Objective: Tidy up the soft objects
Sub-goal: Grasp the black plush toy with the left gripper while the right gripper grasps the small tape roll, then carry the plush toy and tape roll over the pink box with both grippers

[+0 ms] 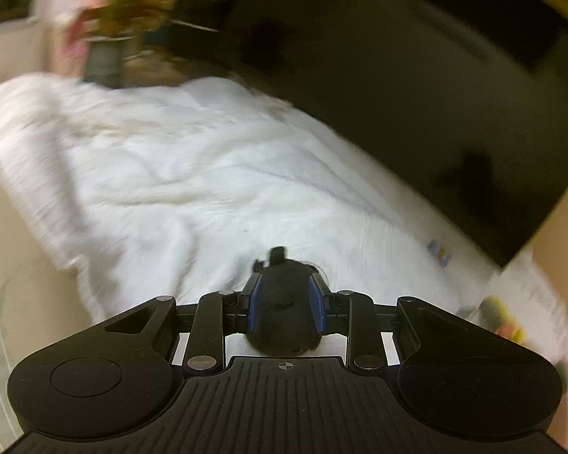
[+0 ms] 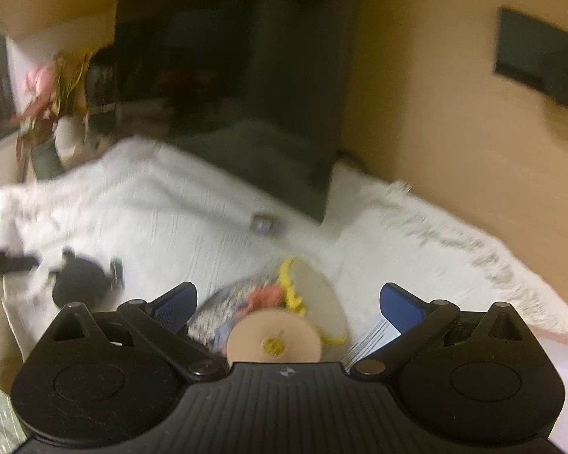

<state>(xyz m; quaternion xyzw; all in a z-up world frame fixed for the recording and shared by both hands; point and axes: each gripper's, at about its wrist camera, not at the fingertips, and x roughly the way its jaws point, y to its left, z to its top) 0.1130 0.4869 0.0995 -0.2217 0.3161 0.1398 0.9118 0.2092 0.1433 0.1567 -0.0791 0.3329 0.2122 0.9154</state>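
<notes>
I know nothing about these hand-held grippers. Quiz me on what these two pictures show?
1. True or false: the left hand-held gripper is shut on a black soft object.
2. Are the right hand-held gripper jaws open or shut?
3. What covers the surface below: A) white blanket B) green rug C) bare wood?

Key: 1 true; 2 open, nothing gripped, a doll-like toy lies between and below them; 3 A.

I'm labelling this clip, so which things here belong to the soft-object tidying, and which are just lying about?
Job:
- black soft object, clamped in the left gripper
- colourful soft toy, between the open fingers of the right gripper

Lying about:
- white cover
- big black screen
- potted plant
- small blue item
</notes>
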